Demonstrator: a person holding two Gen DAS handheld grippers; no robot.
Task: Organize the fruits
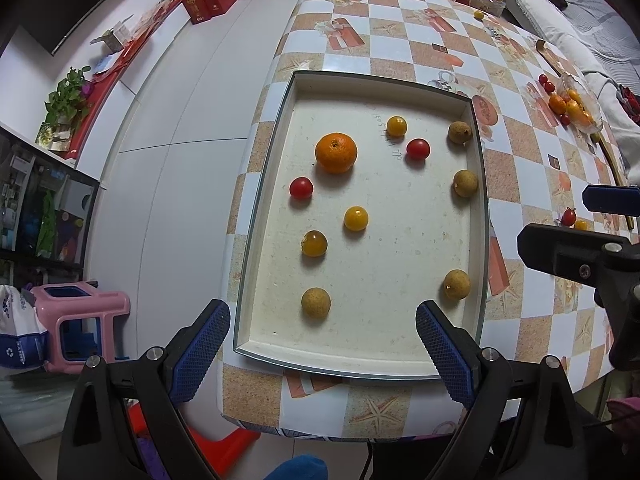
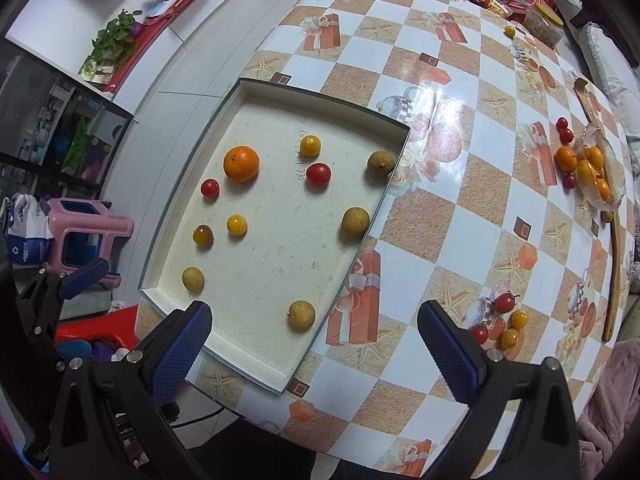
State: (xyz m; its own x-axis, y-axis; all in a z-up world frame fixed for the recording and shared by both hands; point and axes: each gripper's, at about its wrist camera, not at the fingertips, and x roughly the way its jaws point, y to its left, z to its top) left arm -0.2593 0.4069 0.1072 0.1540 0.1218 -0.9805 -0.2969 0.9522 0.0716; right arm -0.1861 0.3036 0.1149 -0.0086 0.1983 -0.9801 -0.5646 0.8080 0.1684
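A shallow cream tray [image 1: 472, 240] [image 2: 360, 236] lies on the checkered table. In it are an orange [image 1: 336, 152] [image 2: 241, 163], two red cherry tomatoes [image 1: 301, 187] [image 1: 418, 148], several yellow tomatoes [image 1: 356, 218] and several brown longans [image 1: 316, 302] [image 2: 301, 314]. My left gripper [image 1: 322, 340] is open and empty over the tray's near edge. My right gripper [image 2: 316, 344] is open and empty above the tray's near right corner. Loose red and yellow tomatoes [image 2: 505, 320] lie on the table by the right finger.
A glass dish [image 2: 600, 172] with oranges and tomatoes sits at the far right, beside a wooden spoon [image 2: 614, 264]. Packets and a jar crowd the far table end. A pink stool [image 1: 80, 320] stands on the floor at left. The right gripper shows in the left wrist view [image 1: 580, 256].
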